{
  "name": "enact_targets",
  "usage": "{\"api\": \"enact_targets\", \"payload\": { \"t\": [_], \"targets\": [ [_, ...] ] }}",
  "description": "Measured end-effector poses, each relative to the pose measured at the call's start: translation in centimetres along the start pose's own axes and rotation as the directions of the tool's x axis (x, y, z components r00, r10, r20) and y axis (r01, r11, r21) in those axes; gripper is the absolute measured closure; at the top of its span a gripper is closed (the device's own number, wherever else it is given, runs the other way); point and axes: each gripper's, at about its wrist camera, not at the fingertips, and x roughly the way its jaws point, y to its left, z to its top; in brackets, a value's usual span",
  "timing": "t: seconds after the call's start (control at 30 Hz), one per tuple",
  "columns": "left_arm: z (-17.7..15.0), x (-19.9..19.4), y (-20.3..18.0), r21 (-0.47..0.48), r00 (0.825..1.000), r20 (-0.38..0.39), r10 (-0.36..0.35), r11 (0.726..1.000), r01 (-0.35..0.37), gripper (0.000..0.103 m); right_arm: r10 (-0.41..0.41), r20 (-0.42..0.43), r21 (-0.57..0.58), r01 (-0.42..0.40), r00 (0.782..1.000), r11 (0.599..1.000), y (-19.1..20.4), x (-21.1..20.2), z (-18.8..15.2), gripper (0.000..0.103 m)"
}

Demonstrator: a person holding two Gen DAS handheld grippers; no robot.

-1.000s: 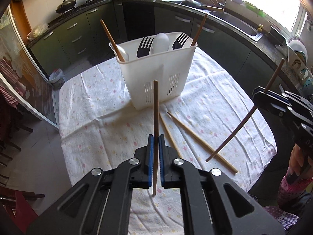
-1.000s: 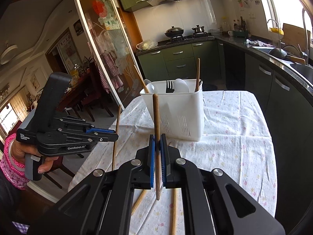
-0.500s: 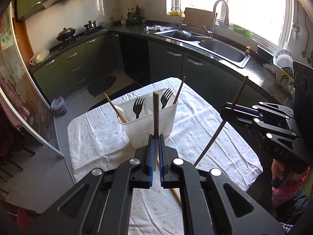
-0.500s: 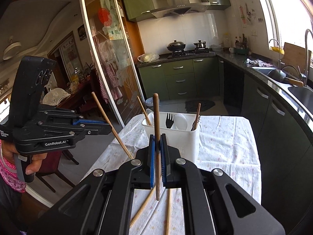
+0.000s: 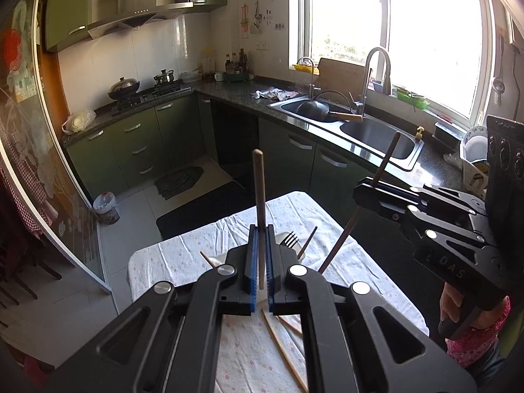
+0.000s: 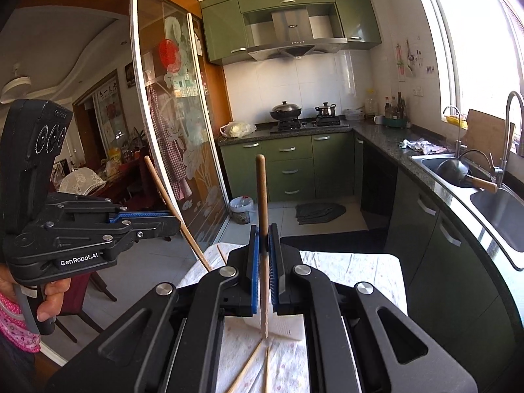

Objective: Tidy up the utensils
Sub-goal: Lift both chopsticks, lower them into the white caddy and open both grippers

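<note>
My left gripper is shut on a wooden chopstick that stands upright between its blue pads. My right gripper is shut on another upright wooden chopstick. Each gripper shows in the other's view, the right one and the left one, both held high above the table. The white utensil basket is mostly hidden behind the jaws; a fork and a chopstick stick out of it. Two loose chopsticks lie on the floral tablecloth.
Green kitchen cabinets and a counter with a sink run behind and right of the table. A glass sliding door stands at the left. A small bin sits on the floor.
Both grippers have risen and tilted up with their chopsticks. The basket and table have dropped low in both views and are now mostly hidden by the jaws.
</note>
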Motion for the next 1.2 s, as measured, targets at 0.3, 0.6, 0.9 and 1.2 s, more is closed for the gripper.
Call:
{"api": "enact_targets", "payload": {
  "t": [0.3,0.6,0.9,1.2],
  "targets": [
    [1.8,3.6,1.4,-0.017,0.999,0.035,0.028,0.999,-0.027,0.099,-0.036,0.027,0.019,0.035,0.999,0.999,-0.7,3.4,2.5,0.097],
    [0.8,7.8,2.9,-0.035,1.000,-0.002,0.023,0.999,-0.024,0.099,-0.067,-0.001,0.059,0.066,0.998,0.996,-3.1,8.2,2.2,0.097],
    [-4.5,11.8,2.9,-0.041,0.990,-0.141,0.015,0.999,-0.021,0.100,-0.083,-0.058,0.050,0.086,0.995,0.995,-3.7,12.0,-1.4,0.097],
    [-11.2,10.2,3.0,-0.080,0.989,-0.143,-0.021,0.997,0.009,0.094,-0.113,-0.085,0.025,0.115,0.990,0.993,-3.7,13.9,-3.9,0.097]
  ]
}}
